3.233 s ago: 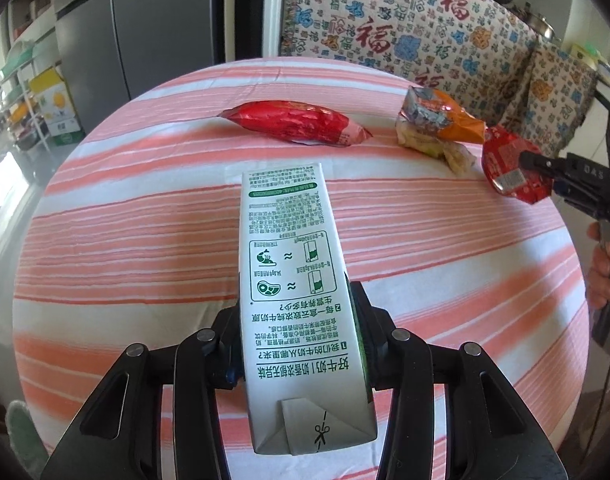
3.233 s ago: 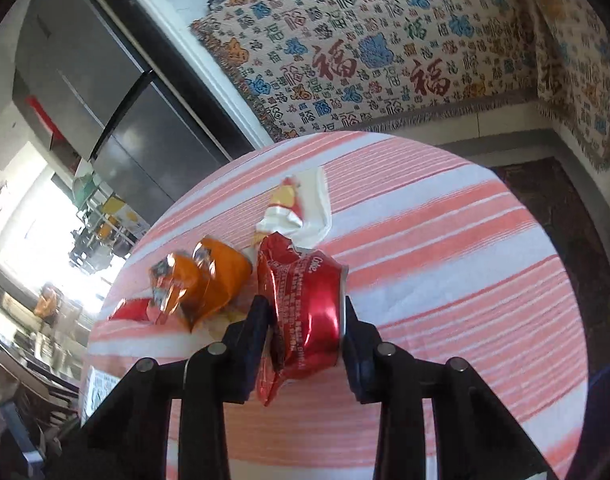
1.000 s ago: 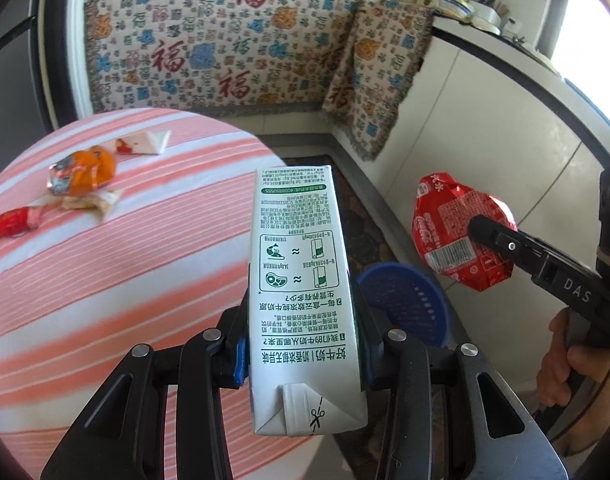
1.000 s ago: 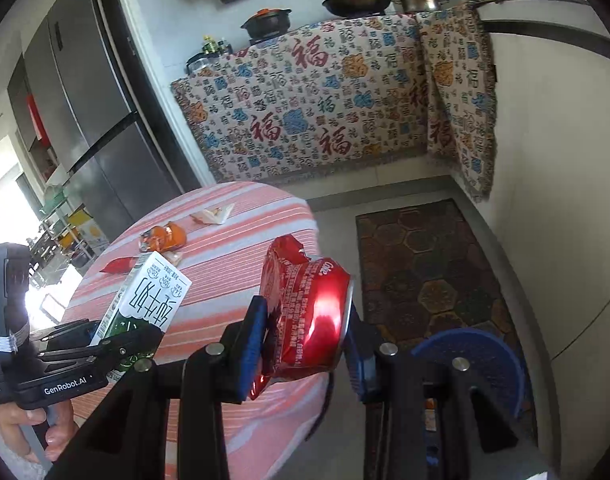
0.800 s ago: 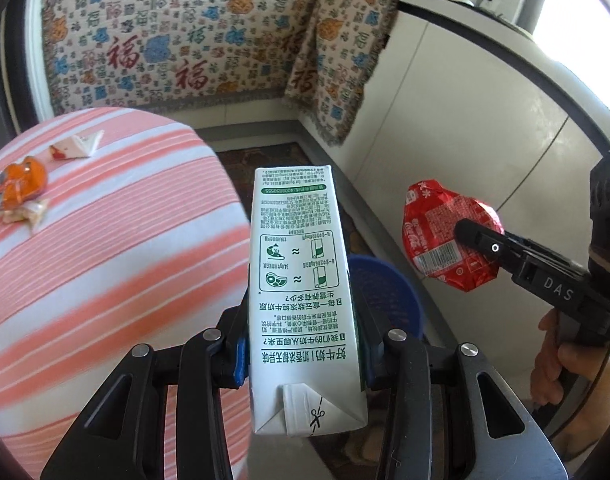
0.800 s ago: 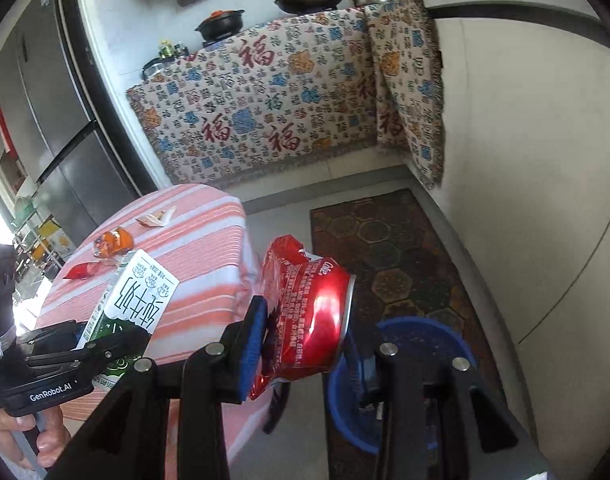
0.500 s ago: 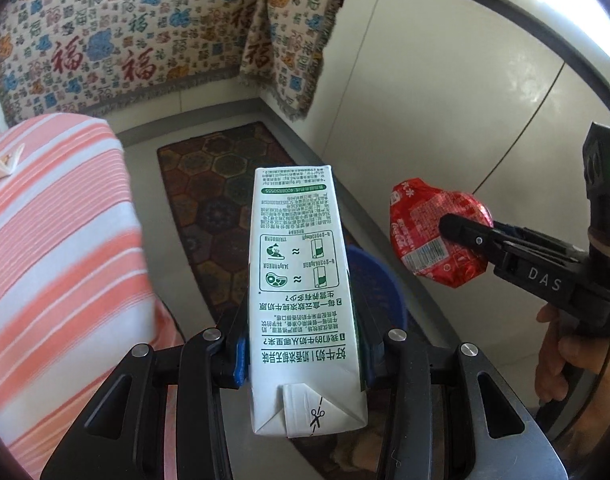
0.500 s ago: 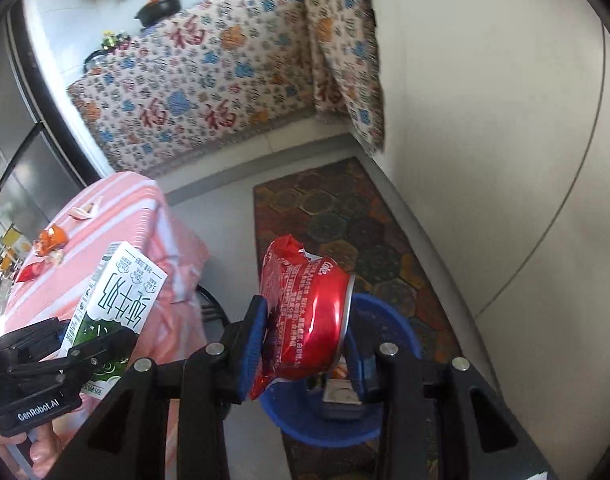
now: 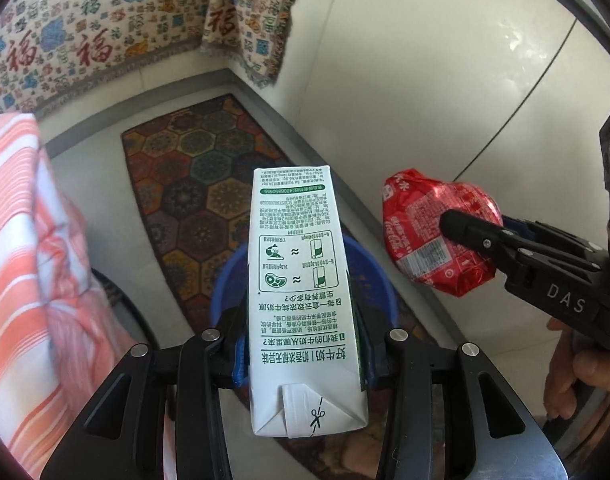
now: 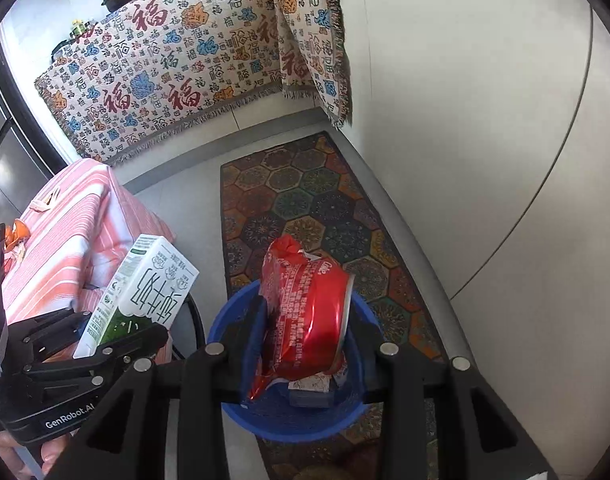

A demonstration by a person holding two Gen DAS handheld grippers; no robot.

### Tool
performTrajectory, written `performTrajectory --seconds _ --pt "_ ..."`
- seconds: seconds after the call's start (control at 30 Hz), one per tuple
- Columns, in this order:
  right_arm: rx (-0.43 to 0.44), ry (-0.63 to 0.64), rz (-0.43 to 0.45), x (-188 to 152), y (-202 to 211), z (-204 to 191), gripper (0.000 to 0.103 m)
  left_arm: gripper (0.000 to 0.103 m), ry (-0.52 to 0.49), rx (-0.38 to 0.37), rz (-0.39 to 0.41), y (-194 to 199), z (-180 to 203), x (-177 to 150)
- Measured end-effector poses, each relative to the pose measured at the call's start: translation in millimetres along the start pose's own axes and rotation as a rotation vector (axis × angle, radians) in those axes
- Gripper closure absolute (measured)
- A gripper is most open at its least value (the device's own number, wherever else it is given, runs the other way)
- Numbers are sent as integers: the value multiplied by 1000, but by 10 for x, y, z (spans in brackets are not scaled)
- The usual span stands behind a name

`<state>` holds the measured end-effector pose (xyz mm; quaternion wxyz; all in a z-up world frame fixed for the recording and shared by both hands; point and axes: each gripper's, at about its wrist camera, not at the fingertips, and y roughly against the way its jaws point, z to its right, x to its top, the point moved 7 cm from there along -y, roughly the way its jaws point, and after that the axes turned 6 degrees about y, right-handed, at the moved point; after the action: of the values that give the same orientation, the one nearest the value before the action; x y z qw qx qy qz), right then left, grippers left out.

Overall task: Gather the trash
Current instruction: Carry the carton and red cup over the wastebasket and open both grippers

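Note:
My left gripper [image 9: 301, 344] holds a white and green milk carton [image 9: 297, 280] by its sides, pointing steeply down over a blue bin [image 9: 369, 276] on the floor. Its jaws are opening, and the carton is still between the pads. To the right, my right gripper [image 10: 305, 320] holds a crushed red can [image 10: 309, 304] above the same blue bin [image 10: 289, 424]. Its jaws are opening too, with the can still between them. The left wrist view shows the can [image 9: 421, 240] and the right gripper [image 9: 477, 220] beside the carton. Some trash [image 10: 309, 392] lies in the bin.
The table with its pink striped cloth [image 10: 73, 216] stands left of the bin, with wrappers [image 10: 15, 232] on it. A patterned rug [image 10: 305, 200] lies under the bin. A white cabinet wall [image 10: 485, 160] rises on the right. A hand [image 9: 573, 380] grips the right tool.
Both grippers swung away from the table, right and down, until they hang over the blue bin. Carton and can stayed between the jaws throughout.

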<state>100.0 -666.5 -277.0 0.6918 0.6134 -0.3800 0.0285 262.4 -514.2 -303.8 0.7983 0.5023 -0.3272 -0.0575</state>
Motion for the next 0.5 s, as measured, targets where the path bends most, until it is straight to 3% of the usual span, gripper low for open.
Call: performTrajectory --seconds 0.07,0.1,0.13,0.3,0.5 --pt "4 -16 11 -3 -12 28 58 32 -4 -30 -2 -64 41 -14" --pt "10 -25 18 10 -21 43 38 28 0 -32 1 -98 39 0" --pt "7 -35 31 25 -13 66 31 26 6 -32 12 -113 31 24" --pt "12 -71 121 140 161 108 31 26 38 -52 47 -9 25 89" --pt "-15 -42 237 330 429 -16 31 25 63 -66 125 460 -37 138"
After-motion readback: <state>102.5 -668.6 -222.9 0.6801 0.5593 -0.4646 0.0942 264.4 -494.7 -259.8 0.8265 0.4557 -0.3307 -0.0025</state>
